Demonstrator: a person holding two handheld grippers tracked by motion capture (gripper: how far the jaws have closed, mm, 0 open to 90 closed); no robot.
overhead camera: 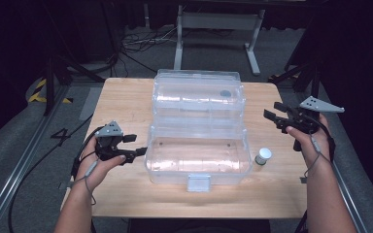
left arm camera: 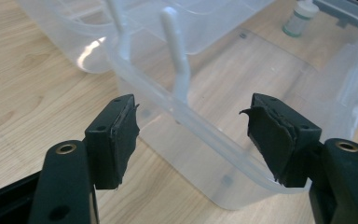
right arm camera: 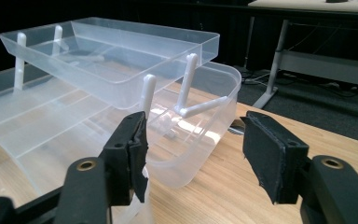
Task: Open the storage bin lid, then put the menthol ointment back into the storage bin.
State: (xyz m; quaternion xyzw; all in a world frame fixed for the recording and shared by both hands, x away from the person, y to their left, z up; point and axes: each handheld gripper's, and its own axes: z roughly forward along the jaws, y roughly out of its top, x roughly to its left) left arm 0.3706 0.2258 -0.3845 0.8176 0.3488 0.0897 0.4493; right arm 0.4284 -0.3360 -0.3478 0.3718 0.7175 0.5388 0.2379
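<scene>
A clear plastic box (overhead camera: 199,165) lies open in the middle of the wooden table (overhead camera: 126,97), its raised tray (overhead camera: 199,92) held behind it on white arms. A small bottle (overhead camera: 262,156) with a white cap stands just right of the box. My left gripper (overhead camera: 135,145) is at the box's left end, open, with the box rim (left arm camera: 214,140) running across the gap between its pads (left arm camera: 121,135), which do not press on it. My right gripper (overhead camera: 273,111) hovers open to the right of the tray (right arm camera: 121,60), nothing between its pads (right arm camera: 135,154).
A small dark disc (overhead camera: 225,93) lies in the raised tray. The box's latch (overhead camera: 198,182) hangs at its front edge. Behind the table stand a grey metal frame (overhead camera: 218,29) and loose cables on the floor. Bare wood shows at the front and both sides.
</scene>
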